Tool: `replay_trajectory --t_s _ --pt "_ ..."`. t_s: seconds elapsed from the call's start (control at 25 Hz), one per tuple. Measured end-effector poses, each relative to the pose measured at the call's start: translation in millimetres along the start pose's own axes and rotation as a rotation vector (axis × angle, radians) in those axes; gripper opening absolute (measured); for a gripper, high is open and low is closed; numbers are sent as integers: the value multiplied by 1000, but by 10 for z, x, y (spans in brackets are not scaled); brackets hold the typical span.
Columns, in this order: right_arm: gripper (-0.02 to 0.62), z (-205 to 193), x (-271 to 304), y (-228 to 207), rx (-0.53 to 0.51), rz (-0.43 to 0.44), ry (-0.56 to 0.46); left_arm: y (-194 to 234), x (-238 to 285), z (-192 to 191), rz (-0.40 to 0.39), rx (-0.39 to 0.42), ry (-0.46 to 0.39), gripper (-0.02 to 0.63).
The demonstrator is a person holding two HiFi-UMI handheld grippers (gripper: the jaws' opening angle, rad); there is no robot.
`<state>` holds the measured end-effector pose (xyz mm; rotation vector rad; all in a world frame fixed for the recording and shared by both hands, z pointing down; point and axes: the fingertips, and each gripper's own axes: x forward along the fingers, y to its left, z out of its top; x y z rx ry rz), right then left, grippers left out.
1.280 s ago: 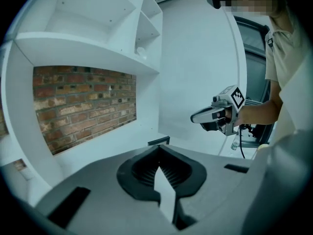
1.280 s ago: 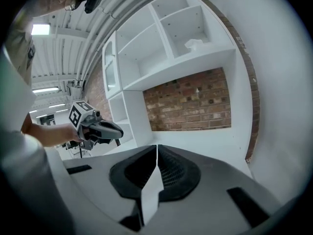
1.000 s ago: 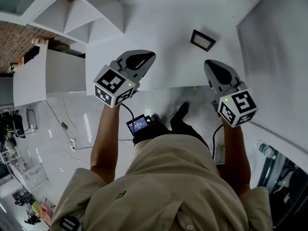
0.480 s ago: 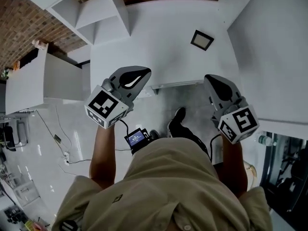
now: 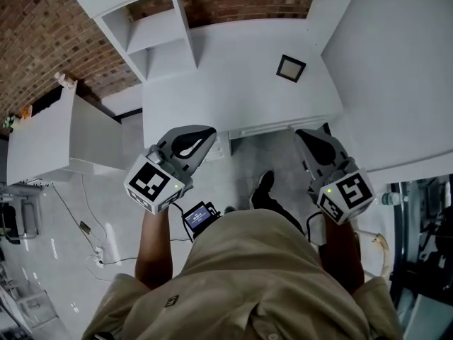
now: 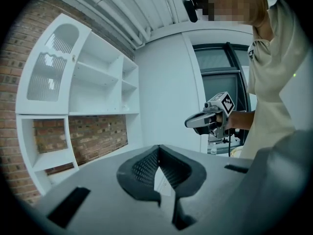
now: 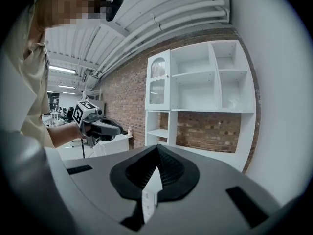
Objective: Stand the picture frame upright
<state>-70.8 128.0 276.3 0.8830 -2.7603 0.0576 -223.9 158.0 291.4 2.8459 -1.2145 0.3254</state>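
A small dark picture frame (image 5: 291, 68) with a pale centre lies flat on the white table (image 5: 233, 76), near its right side. Both grippers hang short of the table's front edge, well apart from the frame. My left gripper (image 5: 205, 130) is at the left with its jaws together and nothing between them. My right gripper (image 5: 301, 134) is at the right, shut and empty too. The left gripper view shows its closed jaws (image 6: 159, 149) and the right gripper (image 6: 211, 119) beyond. The right gripper view shows closed jaws (image 7: 157, 149) and the left gripper (image 7: 98, 123). Neither gripper view shows the frame.
A white shelf unit (image 5: 152, 34) stands at the table's back left against a brick wall (image 5: 42, 27). A tall white panel (image 5: 396, 69) borders the table on the right. A white counter (image 5: 49, 133) is at the left. Cables (image 5: 92, 225) trail on the floor.
Both grippers have dropped back from over the table's front edge to short of it. The head view has tilted up, so the frame sits farther from the grippers. Both jaws stay together.
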Motion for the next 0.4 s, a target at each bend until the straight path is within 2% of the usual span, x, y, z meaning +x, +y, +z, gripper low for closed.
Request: replay_trajectory --t_s 0.4 --pt "3 -3 -309 328 -14 -34 31 -266 -299 -3 -14 0 -33 8"
